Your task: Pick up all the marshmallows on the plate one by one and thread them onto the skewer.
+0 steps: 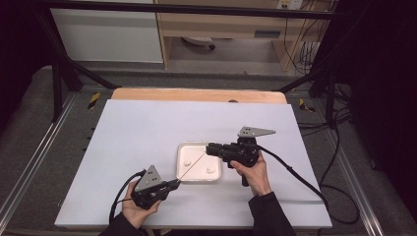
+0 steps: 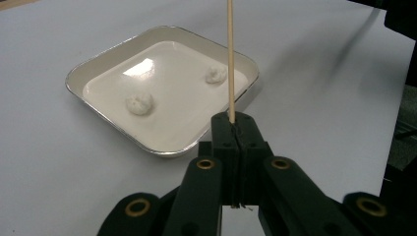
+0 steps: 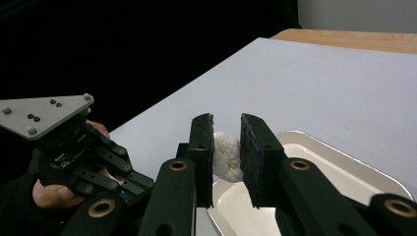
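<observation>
Over tray | left gripper clamps skewer | right gripper pinches marshmallow

I see a white tabletop with a wooden edge at its far side, set inside a black metal frame. Grey floor surrounds it. Beyond stand a white cabinet and a wooden shelf unit; cables hang at right.

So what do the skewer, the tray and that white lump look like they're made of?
Skewer: pale matte stick, probably bamboo or wood. Tray: likely metal, with a shiny silvery rim and glossy cream inside, perhaps enamel. Lump: soft-looking, matte white and puffy, possibly marshmallow.
</observation>
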Demonstrator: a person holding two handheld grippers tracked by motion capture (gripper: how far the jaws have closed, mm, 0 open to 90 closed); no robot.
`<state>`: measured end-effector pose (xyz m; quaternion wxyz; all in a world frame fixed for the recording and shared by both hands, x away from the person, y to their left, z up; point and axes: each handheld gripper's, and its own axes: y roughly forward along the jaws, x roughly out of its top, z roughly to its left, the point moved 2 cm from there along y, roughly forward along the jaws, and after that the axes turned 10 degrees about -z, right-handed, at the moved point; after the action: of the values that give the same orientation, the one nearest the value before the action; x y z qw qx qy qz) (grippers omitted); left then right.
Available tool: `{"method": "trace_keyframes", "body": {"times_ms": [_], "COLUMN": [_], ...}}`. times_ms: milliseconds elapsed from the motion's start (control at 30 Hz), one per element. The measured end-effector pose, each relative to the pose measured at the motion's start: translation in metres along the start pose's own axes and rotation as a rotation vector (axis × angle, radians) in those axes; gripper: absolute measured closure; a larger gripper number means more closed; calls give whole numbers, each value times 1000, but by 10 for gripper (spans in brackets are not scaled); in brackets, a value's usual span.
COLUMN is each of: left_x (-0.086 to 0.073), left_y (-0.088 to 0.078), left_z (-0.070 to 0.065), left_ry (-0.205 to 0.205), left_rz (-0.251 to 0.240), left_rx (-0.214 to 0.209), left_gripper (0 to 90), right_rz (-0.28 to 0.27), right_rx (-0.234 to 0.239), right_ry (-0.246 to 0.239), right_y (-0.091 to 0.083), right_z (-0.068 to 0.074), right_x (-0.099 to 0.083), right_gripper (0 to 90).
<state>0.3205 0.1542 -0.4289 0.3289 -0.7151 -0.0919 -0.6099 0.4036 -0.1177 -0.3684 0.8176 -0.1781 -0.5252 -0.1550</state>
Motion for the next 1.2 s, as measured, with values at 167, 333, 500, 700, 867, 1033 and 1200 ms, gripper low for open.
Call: {"method": "trace_keyframes", "body": {"times_ms": [167,333,500,700,867,1033,1200], "left_x": [1,0,1,1,0,0,0], "left_y": [0,-1,-3,-4,-4,-4,-4], "left_z": [-1,-1,-2,-2,-2,-3,-3], "left_ry": [8,14,24,26,26,24,30], "left_rz": [-2,-14,-32,-47,-54,-60,-49], "left_rx": [-1,-3,-2,3,0,-4,-1], "left_gripper": [886,887,888,889,889,889,890], "right_rz": [-2,1,-1,-9,-9,-20,-7], "right_rx": [14,30,44,53,68,92,99], "right_ry": [9,23,41,60,78,88,76], "right_y": [1,2,3,5,6,7,8], "right_z": [0,1,1,1,2,3,4], "right_x": [-1,-1,-2,-4,-5,-5,-8], "right_gripper": [759,758,760,769,779,785,794]}}
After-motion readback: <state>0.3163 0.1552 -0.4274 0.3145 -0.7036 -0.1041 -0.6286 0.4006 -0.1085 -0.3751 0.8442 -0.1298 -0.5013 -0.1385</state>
